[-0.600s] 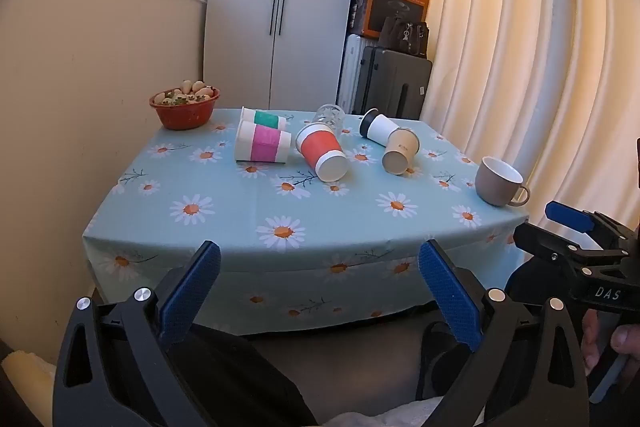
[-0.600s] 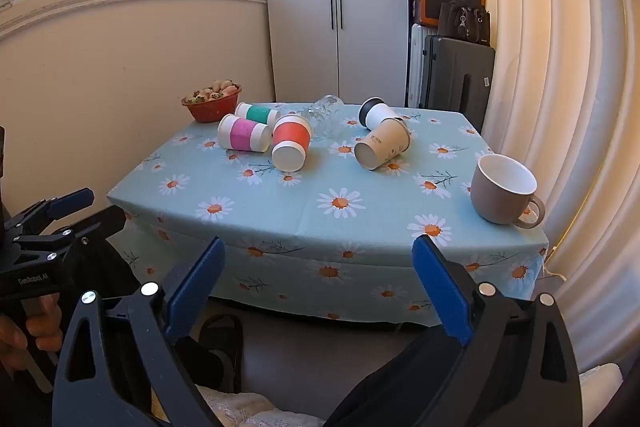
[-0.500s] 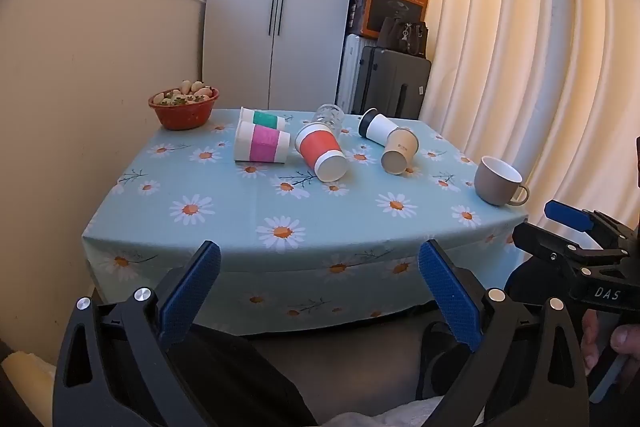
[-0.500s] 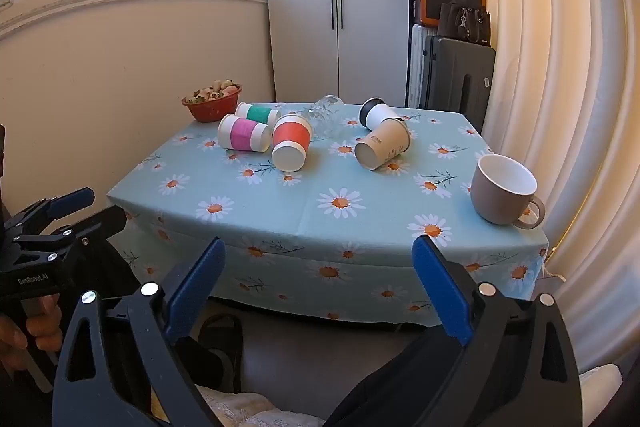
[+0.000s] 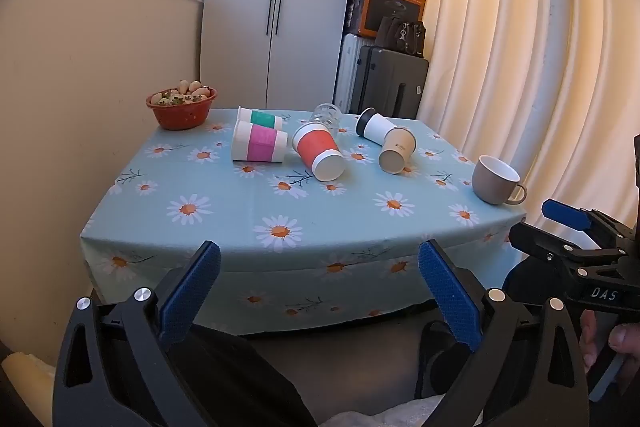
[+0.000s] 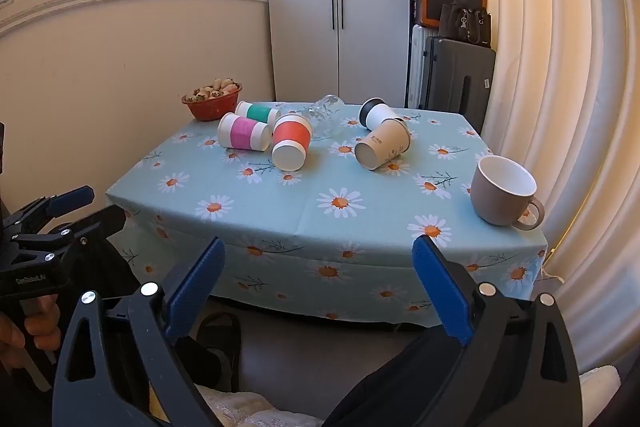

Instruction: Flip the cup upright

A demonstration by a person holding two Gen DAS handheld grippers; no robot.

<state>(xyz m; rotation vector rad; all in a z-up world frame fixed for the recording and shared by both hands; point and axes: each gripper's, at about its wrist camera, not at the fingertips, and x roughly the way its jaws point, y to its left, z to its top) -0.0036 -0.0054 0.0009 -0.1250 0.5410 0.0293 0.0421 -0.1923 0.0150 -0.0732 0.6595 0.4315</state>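
Observation:
Several paper cups lie on their sides on a daisy-print tablecloth (image 5: pixel 224 211): a pink-banded cup (image 5: pixel 259 146), a green-banded cup (image 5: pixel 259 118), a red-banded cup (image 5: pixel 319 151), a tan cup (image 5: pixel 397 149) and a white cup with a black rim (image 5: pixel 374 125). A clear glass (image 5: pixel 328 115) lies behind the red one. A taupe mug (image 5: pixel 496 180) stands upright at the right edge. My left gripper (image 5: pixel 318 285) is open and empty, well in front of the table. My right gripper (image 6: pixel 318 283) is also open and empty, short of the table's front edge.
A red bowl of food (image 5: pixel 181 107) stands at the table's back left corner. Behind the table are a white wardrobe (image 5: pixel 276 11), suitcases (image 5: pixel 394 85) with a box on top, and curtains (image 5: pixel 520 47) on the right. A wall (image 5: pixel 80 87) is on the left.

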